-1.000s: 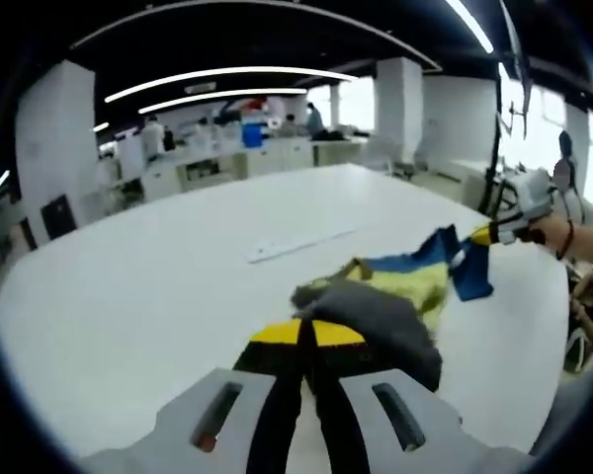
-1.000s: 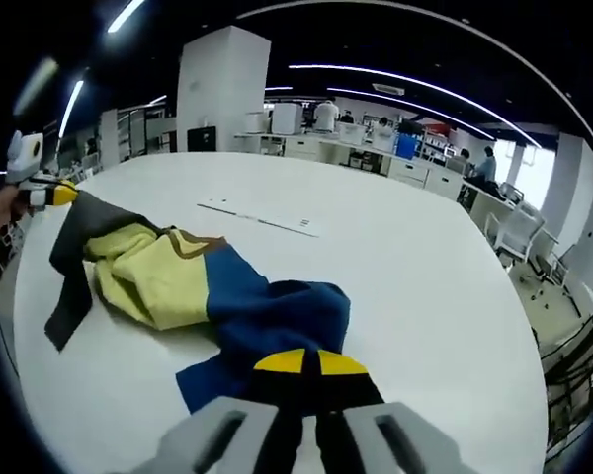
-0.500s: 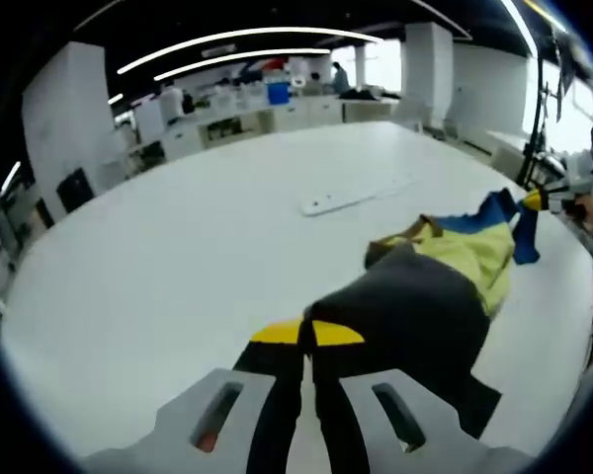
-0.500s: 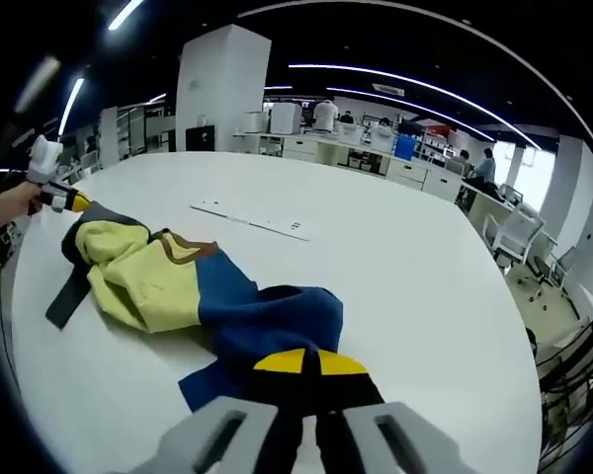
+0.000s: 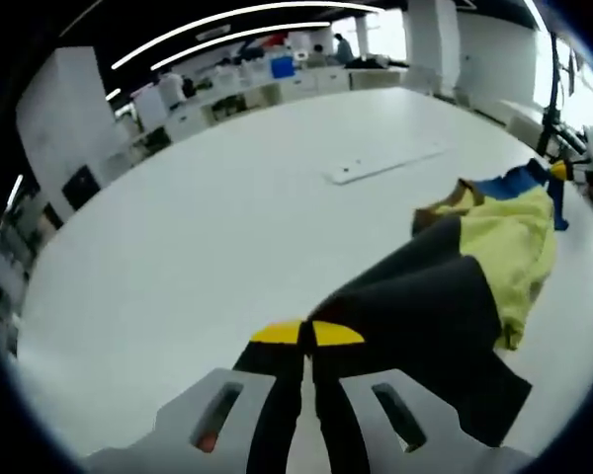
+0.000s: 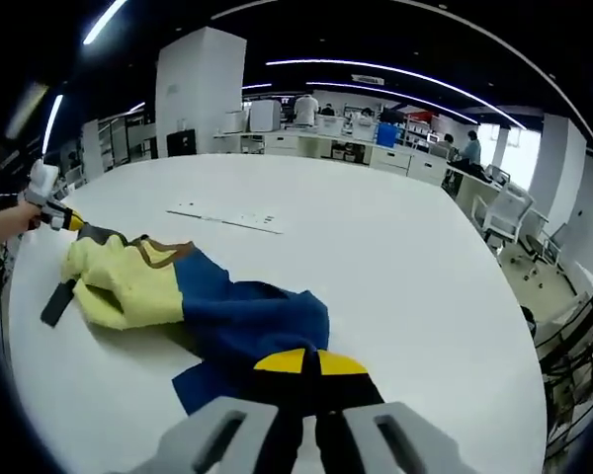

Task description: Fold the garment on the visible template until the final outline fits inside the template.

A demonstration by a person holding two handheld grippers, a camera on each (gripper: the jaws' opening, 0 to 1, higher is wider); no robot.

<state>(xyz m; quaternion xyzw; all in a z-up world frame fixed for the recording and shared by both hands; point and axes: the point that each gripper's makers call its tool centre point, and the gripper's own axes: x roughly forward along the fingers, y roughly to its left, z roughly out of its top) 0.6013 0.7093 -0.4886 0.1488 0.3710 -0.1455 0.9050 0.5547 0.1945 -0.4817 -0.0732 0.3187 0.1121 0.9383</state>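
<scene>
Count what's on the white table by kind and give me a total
Garment: 1
Flat white strip: 1
Grippers holding the garment, left gripper and right gripper: 2
Total: 4

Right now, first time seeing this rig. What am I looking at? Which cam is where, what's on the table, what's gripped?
No robot: a person holds a two-jaw gripper in each hand, each with a fisheye camera looking along its jaws. In the left gripper view, the left gripper is shut on the dark grey end of a garment. In the right gripper view, the right gripper is shut on its blue end. The garment, grey, yellow and blue, lies stretched between them on a white table. A flat white strip lies beyond it.
</scene>
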